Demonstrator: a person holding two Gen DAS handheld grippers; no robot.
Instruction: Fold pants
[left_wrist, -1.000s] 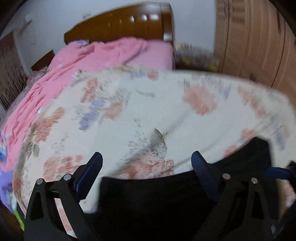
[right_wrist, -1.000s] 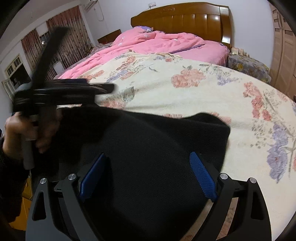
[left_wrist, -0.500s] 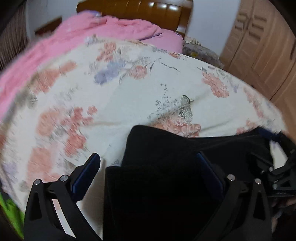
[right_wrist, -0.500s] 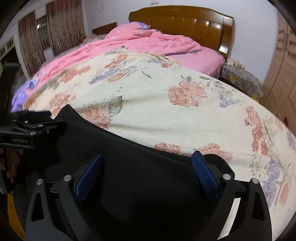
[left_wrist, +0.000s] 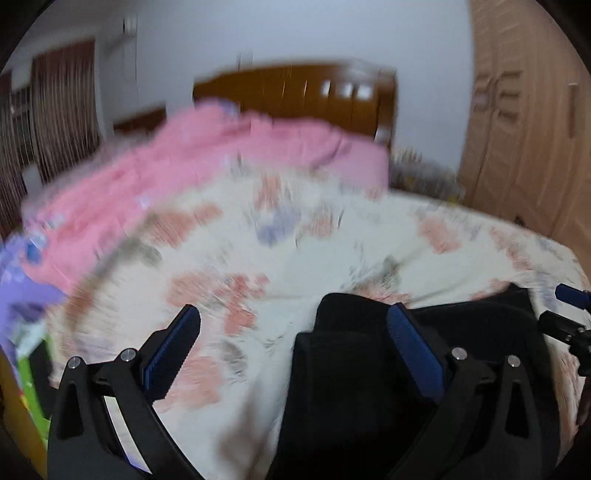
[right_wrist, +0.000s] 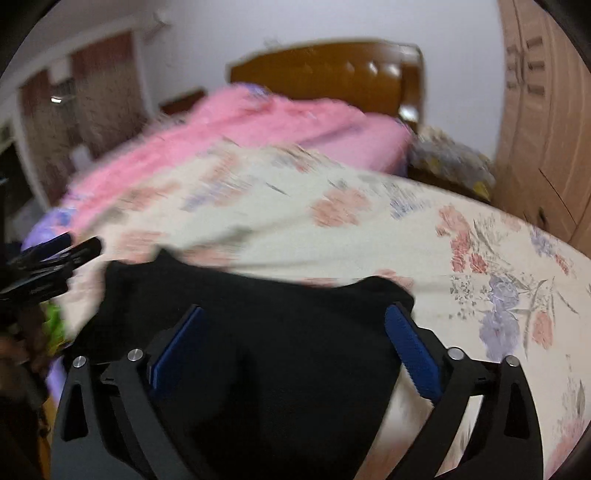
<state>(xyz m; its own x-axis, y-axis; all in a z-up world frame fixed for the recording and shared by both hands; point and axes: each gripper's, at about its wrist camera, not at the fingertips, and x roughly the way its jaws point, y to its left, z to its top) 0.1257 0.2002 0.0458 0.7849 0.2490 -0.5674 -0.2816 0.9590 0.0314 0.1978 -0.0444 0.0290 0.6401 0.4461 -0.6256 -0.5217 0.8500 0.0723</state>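
Note:
The black pants (left_wrist: 369, 376) lie folded on the floral bedspread (left_wrist: 295, 236) near its front edge; they also show in the right wrist view (right_wrist: 266, 332). My left gripper (left_wrist: 291, 332) is open and empty, above the pants' left edge, with its right finger over the cloth. My right gripper (right_wrist: 295, 332) is open and empty, above the pants. The right gripper's tip shows at the right edge of the left wrist view (left_wrist: 569, 317). The left gripper shows at the left edge of the right wrist view (right_wrist: 51, 258). Both views are blurred.
A pink quilt (left_wrist: 207, 170) covers the far left of the bed, with a wooden headboard (left_wrist: 295, 92) behind. A wooden wardrobe (left_wrist: 532, 122) stands at the right. Curtains (left_wrist: 62, 110) hang at the far left.
Both grippers have lifted and pulled back from the pants, staying open. The left view has swung left, so the pants now sit at its lower right. The pants lie still.

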